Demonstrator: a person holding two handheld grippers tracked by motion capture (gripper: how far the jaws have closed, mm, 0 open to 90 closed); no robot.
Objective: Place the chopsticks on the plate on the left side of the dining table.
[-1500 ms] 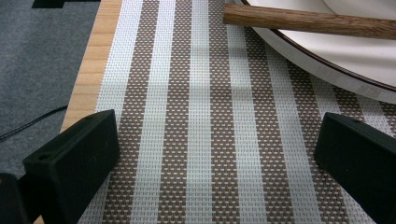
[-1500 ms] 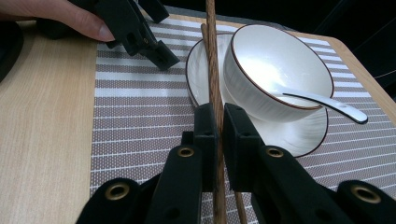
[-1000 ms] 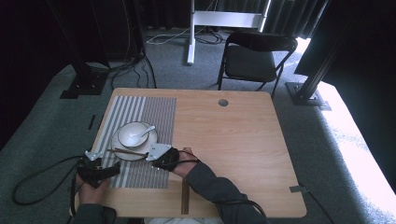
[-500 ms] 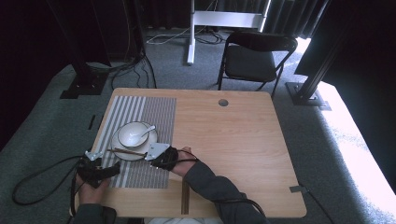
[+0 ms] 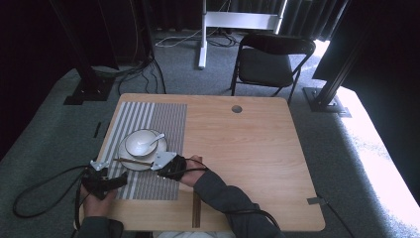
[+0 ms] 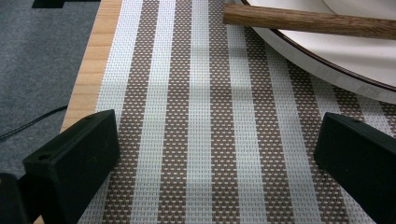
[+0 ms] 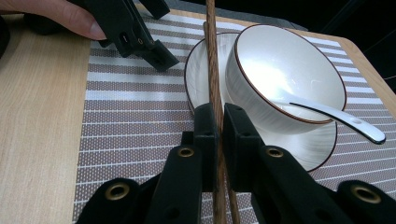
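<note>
A white bowl point(image 7: 285, 74) with a white spoon point(image 7: 341, 119) in it stands on a white plate point(image 7: 322, 144), on a striped placemat point(image 5: 158, 124). My right gripper point(image 7: 218, 114) is shut on brown wooden chopsticks point(image 7: 212, 60), which stretch across the plate's near rim beside the bowl. From above, the right gripper point(image 5: 161, 161) sits just right of the plate point(image 5: 128, 163). My left gripper point(image 6: 215, 149) is open and low over the placemat point(image 6: 201, 116), with nothing between its fingers. The chopsticks' tip point(image 6: 308, 21) and the plate rim point(image 6: 336, 70) lie ahead of it.
The wooden table point(image 5: 247, 148) stretches right of the placemat and has a round cable hole point(image 5: 236, 108) near its far edge. A dark chair point(image 5: 270, 62) stands beyond the table. The table's left edge point(image 6: 88, 70) runs close to the left gripper.
</note>
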